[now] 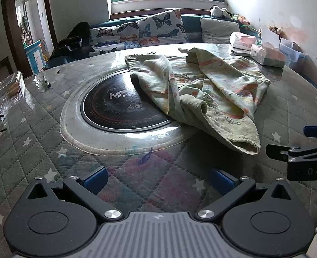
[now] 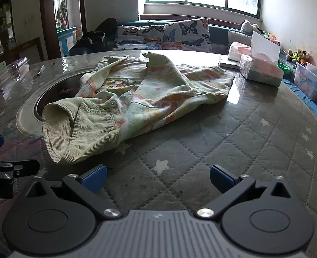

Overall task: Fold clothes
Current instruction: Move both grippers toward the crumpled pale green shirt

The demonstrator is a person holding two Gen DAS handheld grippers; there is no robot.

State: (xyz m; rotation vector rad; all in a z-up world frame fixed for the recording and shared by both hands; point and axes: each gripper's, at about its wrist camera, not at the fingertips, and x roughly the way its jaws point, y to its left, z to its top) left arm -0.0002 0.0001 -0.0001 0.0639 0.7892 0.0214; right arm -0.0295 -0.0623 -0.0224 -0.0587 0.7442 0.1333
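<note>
A crumpled pale green child's garment with orange and yellow prints lies on the round table, partly over the black hob. In the right wrist view the same garment shows a corduroy cuff nearest me and a button. My left gripper hovers open above the table's near edge, short of the cloth, nothing between its blue pads. My right gripper is likewise open and empty, just right of the cuff. Each gripper's fingers show at the edge of the other's view.
A black induction hob is set in the quilted, glass-topped table. Tissue packs and plastic boxes stand at the far right. A clear container and a pen lie at the left. A sofa with butterfly cushions is behind.
</note>
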